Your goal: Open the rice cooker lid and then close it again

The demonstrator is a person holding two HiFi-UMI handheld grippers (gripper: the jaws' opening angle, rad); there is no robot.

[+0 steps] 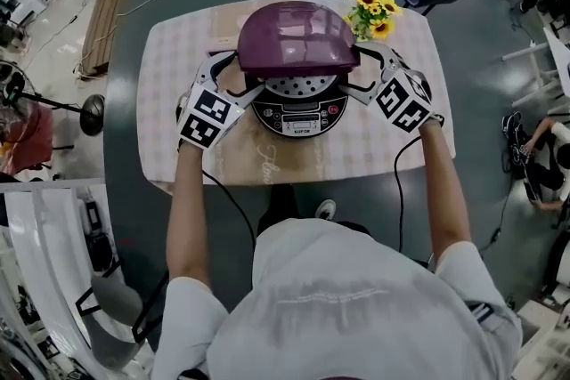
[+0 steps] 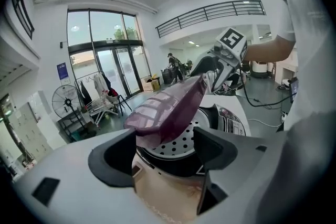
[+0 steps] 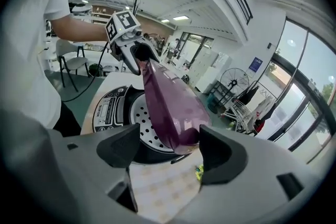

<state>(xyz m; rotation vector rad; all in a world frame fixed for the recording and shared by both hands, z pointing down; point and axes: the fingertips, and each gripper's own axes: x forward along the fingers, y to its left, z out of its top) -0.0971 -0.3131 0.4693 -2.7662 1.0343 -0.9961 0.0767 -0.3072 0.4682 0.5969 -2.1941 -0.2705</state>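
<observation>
The black round rice cooker sits in the middle of the picture, on the bench with a checked cloth. Its shiny purple lid is tipped up, half open. The left tongs and the right tongs are both wide open. A side edge of the lid sits between each pair. Neither pair squeezes it.

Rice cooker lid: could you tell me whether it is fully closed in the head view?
No, the purple lid stands raised, with the perforated plate showing beneath.
</observation>
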